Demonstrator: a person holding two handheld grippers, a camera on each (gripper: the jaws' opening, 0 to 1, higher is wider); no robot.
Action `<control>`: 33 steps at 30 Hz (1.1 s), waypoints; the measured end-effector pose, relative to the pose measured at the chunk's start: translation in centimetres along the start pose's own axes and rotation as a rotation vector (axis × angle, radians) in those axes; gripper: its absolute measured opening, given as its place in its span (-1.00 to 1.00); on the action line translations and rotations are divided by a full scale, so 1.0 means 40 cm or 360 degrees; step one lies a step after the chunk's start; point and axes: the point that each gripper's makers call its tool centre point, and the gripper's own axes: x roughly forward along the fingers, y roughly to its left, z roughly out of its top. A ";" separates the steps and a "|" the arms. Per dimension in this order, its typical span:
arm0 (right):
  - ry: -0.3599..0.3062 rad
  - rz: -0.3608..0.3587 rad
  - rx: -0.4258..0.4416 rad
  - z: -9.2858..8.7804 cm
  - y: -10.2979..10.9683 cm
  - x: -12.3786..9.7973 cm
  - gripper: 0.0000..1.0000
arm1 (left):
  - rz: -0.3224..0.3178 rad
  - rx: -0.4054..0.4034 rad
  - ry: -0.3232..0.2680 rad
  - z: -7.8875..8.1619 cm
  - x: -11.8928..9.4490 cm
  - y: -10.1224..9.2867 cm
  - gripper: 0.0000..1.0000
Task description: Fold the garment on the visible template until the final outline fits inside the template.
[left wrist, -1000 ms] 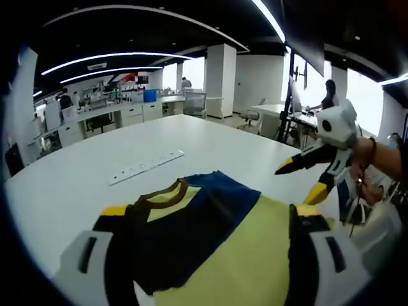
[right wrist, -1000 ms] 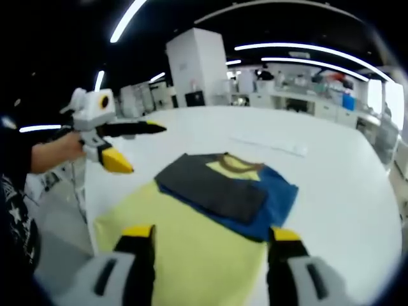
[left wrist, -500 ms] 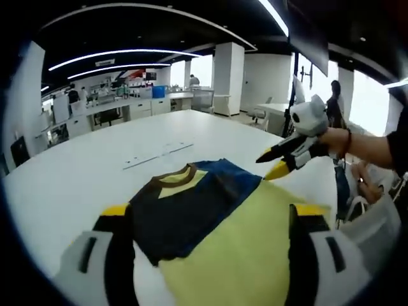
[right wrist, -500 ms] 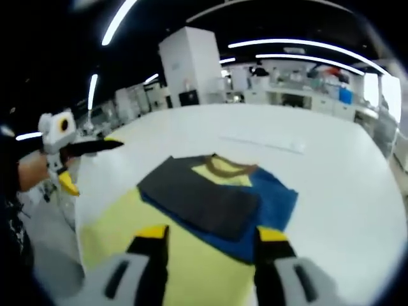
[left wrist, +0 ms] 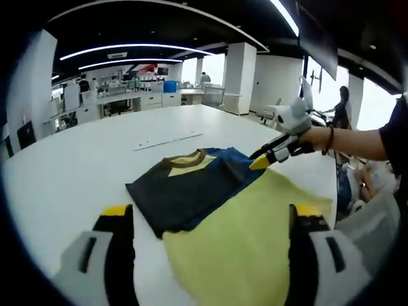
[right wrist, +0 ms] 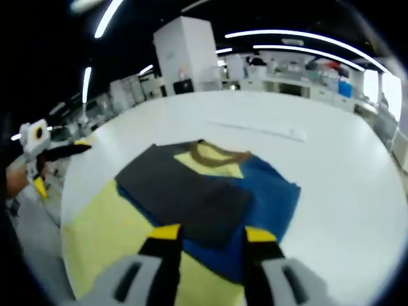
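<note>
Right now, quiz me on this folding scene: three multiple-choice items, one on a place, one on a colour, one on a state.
1. Where does the shirt lie?
A. on the white table
B. on a chair
C. on the floor

2. What colour is the shirt's lower body?
A. red
B. pale yellow
C. green

3. How do the left tongs stand?
A. shut on the shirt
B. shut on the strip
C. open, holding nothing

Answers:
1 A, the table's white top shows all round the shirt.
2 B, the cloth nearest both cameras is pale yellow, with dark and blue parts beyond.
3 C, in the left gripper view the two jaws stand wide apart with nothing gripped.
</note>
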 end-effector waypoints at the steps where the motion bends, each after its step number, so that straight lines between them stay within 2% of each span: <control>1: 0.0011 -0.0007 -0.0001 -0.001 -0.007 0.009 -0.36 | 0.0009 0.0010 0.0000 -0.001 -0.004 0.002 0.98; 9: 0.0023 -0.0050 0.0082 -0.009 -0.029 0.040 -0.49 | 0.0018 0.0052 0.0003 -0.003 -0.029 -0.007 0.98; 14: 0.0008 -0.0040 0.0135 -0.008 -0.031 0.055 -0.58 | 0.0028 0.0068 0.0030 -0.020 -0.049 -0.012 0.98; 25: 0.0011 -0.0123 0.0198 -0.013 -0.038 0.050 -0.86 | 0.0095 -0.0025 0.0021 -0.041 -0.088 -0.005 0.96; 27: 0.0021 -0.0126 0.0212 -0.016 -0.033 0.048 -0.99 | 0.0092 -0.0027 0.0015 -0.039 -0.090 -0.007 0.97; 33: 0.0013 -0.0130 0.0247 -0.017 -0.023 0.027 -1.00 | 0.0095 -0.0023 0.0033 -0.045 -0.099 -0.008 0.97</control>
